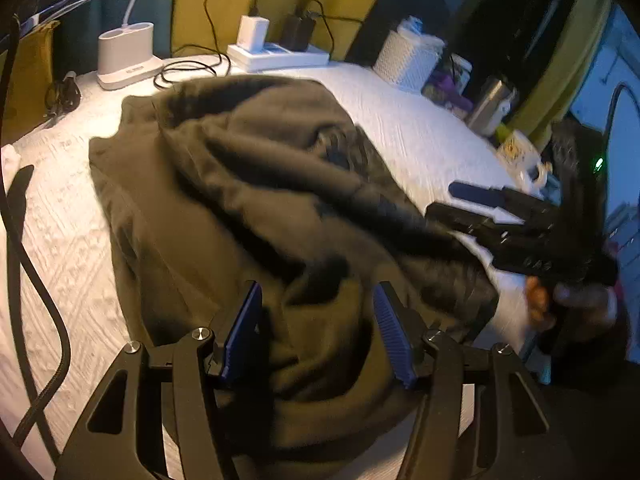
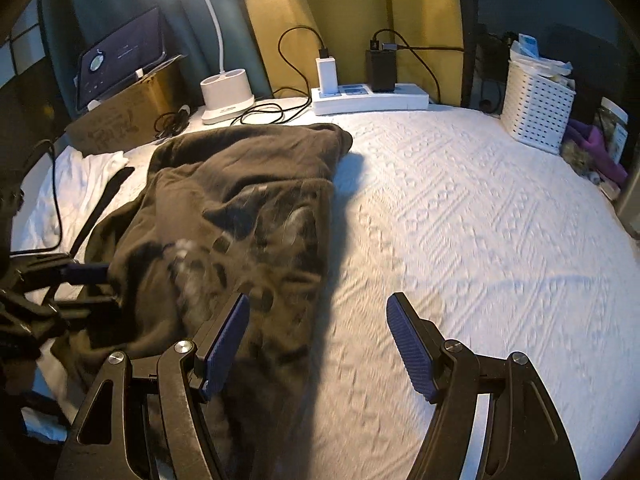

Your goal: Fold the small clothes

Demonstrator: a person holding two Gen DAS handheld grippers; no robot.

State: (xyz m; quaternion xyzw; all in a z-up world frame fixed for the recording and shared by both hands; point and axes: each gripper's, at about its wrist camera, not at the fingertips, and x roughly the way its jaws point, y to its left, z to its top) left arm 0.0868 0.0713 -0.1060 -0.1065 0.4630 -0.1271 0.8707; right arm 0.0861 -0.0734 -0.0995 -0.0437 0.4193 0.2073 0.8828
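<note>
A rumpled dark olive-brown fleece garment [image 1: 248, 200] lies on a white textured-cloth surface [image 1: 420, 128], filling the middle of the left wrist view and the left half of the right wrist view [image 2: 240, 200]. It is creased and partly doubled over itself, with a faint darker print showing near its centre.

The left tool [image 1: 318, 332] sits at the bottom centre of its own view, its blue ribbed pads apart with folds of the garment beneath and between them; the pads do not press on the cloth, so the tool stands open and holds nothing. In the right wrist view it enters from the lower left edge [image 2: 86, 286], one blue pad against the garment's left border.

The right tool [image 2: 318, 340] is at the bottom centre of its view, jaws wide apart and empty, the left pad over the garment's right edge and the right pad over bare white cloth. In the left wrist view it shows at the right edge [image 1: 460, 200], gripped by a hand [image 1: 576, 304].

Along the top of both views stand a white desk lamp base [image 2: 226, 94], a white power strip with chargers plugged in [image 2: 368, 98] and a white perforated plastic basket [image 2: 536, 110].
</note>
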